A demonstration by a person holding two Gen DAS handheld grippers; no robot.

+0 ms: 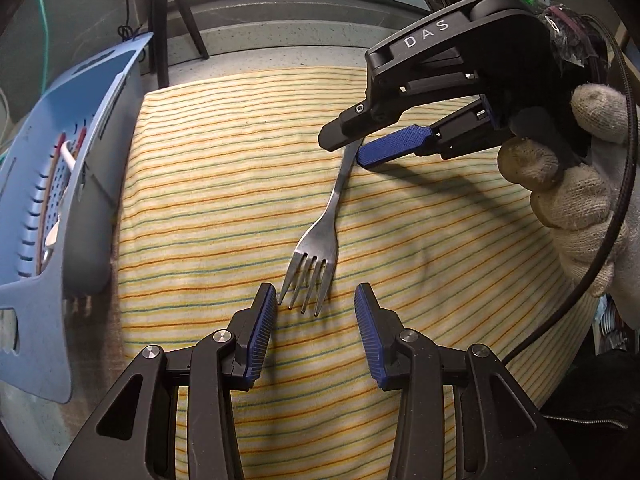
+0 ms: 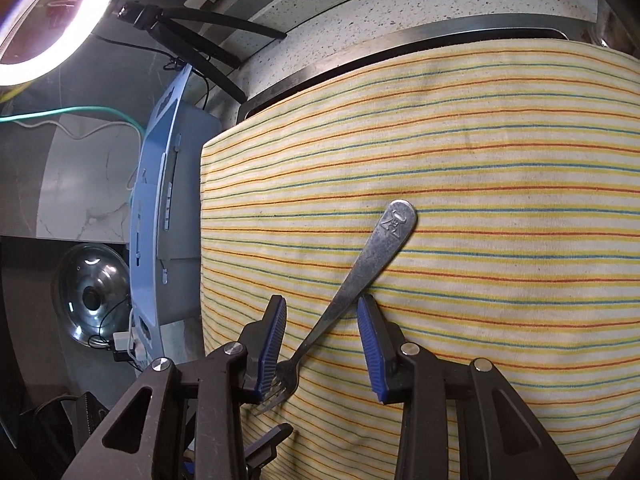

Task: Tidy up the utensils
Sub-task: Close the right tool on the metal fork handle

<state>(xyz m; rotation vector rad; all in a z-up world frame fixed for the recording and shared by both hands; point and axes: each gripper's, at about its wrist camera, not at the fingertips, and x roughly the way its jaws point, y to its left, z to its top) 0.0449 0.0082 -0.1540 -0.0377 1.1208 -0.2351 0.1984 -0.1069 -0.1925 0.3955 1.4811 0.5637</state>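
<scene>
A: Fork [image 1: 320, 236] is lying flat on the striped cloth [image 1: 208, 184], beside the blue basket [image 1: 60, 184] that is sitting off the cloth's left edge.

B: Which way is it pointing?

A: Tines are pointing toward the left gripper [image 1: 316, 300], handle toward the right gripper [image 1: 354, 145]. Its long axis is running roughly between the two tools, slightly slanted.

B: And the jaws?

A: Left ones are standing wide open and holding nothing, with the tine tips just ahead of the gap. Right ones are also standing open, straddling the handle [image 2: 360, 268]; in the right wrist view the handle is crossing the gap at a slant, not yet pinched.

B: So which is nearer?

A: Right, I'm judging. It is already sitting around the handle and only needs closing; the slant may be making the grip skewed.
</scene>
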